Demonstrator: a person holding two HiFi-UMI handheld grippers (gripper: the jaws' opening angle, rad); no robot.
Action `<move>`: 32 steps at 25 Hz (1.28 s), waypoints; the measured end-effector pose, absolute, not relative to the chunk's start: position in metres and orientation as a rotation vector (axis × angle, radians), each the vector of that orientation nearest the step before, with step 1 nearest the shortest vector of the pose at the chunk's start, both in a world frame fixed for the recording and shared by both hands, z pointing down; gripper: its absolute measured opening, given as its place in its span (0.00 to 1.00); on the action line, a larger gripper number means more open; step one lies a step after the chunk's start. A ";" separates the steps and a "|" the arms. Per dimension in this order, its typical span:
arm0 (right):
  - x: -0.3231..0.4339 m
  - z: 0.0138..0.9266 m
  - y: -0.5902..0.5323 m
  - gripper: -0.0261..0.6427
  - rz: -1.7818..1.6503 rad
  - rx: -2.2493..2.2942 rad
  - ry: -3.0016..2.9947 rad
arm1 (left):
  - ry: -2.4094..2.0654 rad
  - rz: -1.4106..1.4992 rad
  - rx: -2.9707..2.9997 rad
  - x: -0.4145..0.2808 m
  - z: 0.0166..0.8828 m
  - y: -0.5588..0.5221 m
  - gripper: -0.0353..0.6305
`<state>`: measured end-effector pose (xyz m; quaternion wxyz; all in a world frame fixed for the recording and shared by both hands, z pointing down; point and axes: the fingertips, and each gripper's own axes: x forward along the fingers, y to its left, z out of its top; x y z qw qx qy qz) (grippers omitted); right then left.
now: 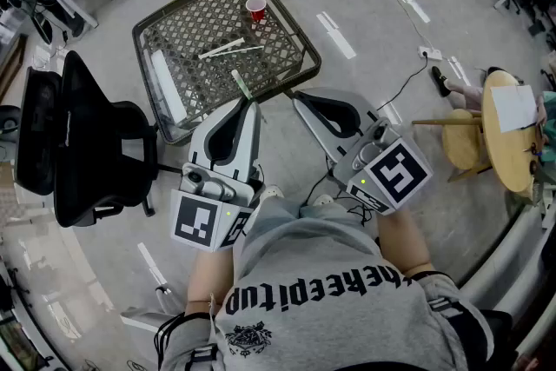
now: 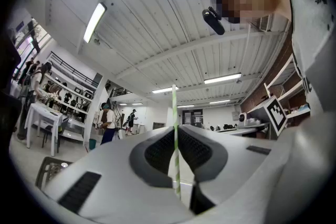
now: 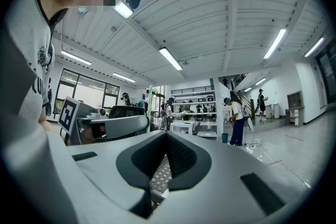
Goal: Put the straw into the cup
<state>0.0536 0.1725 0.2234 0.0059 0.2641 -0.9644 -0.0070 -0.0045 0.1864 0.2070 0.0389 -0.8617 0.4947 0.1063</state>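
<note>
A red cup (image 1: 256, 9) stands upright at the far side of a dark mesh table (image 1: 174, 30). Two loose straws (image 1: 222, 49) lie on the mesh near the middle. My left gripper (image 1: 248, 103) hovers at the table's near edge, shut on a green-and-white straw (image 1: 241, 85) that sticks out past its tips toward the table. In the left gripper view the straw (image 2: 174, 113) stands pinched between the pads of the left gripper (image 2: 176, 132). My right gripper (image 1: 296, 98) is beside it, shut with nothing held; its right gripper view (image 3: 166, 136) shows only mesh below.
A white strip (image 1: 165, 87) lies on the table's left side. A black office chair (image 1: 78, 143) stands to the left. A round wooden table (image 1: 508, 130) and a wooden stool (image 1: 465, 139) are at the right. A cable (image 1: 404, 87) runs across the floor.
</note>
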 end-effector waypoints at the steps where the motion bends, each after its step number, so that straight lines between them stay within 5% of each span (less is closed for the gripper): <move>1: 0.050 0.224 0.173 0.05 -0.022 0.827 -3.018 | 1.514 0.331 -2.644 -0.007 0.207 0.187 0.12; 32: -0.007 0.228 0.157 0.05 0.048 0.972 -2.980 | 1.396 0.330 -2.708 -0.072 0.218 0.168 0.12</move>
